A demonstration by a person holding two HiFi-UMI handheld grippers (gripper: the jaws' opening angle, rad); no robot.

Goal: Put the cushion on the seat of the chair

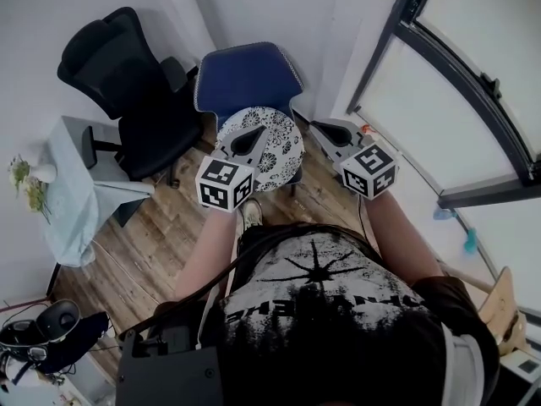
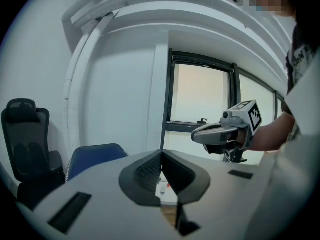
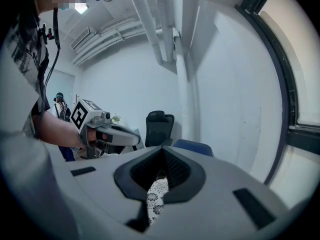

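1. On the seat of the blue chair lies the round cushion, white with dark flowers, flat and close to the backrest.
2. My left gripper hangs over the cushion's left part, fingers pressed together tip to tip and gripping nothing.
3. My right gripper sits just beside the cushion's right edge, fingers likewise closed and empty.
4. Whether either of my tips touches the fabric, I cannot tell.
5. To the left of the blue chair stands a black office chair, next to a small cloth-covered table bearing flowers.
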